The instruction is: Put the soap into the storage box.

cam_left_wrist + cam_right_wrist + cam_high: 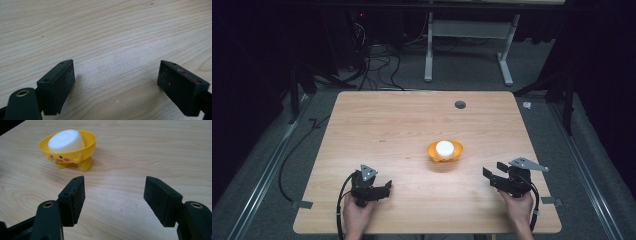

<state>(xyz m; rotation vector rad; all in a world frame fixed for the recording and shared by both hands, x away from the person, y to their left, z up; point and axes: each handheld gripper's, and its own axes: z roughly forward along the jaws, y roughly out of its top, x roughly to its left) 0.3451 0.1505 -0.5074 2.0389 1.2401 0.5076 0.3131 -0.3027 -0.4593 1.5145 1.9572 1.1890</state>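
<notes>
Resting low near the counter's (377,125) front edge, my left tongs (386,187) and right tongs (493,170) both gape wide and empty; the yellow duck-faced bowl (445,151) holding a white block (444,147) stands between them, farther back, nearer my right.

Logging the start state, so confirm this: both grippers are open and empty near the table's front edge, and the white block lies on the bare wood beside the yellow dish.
Not quite. The white block lies inside the yellow dish, not on the wood beside it; the right gripper view shows this plainly. The rest holds: the left gripper and the right gripper are open and empty near the front edge of the table.
</notes>
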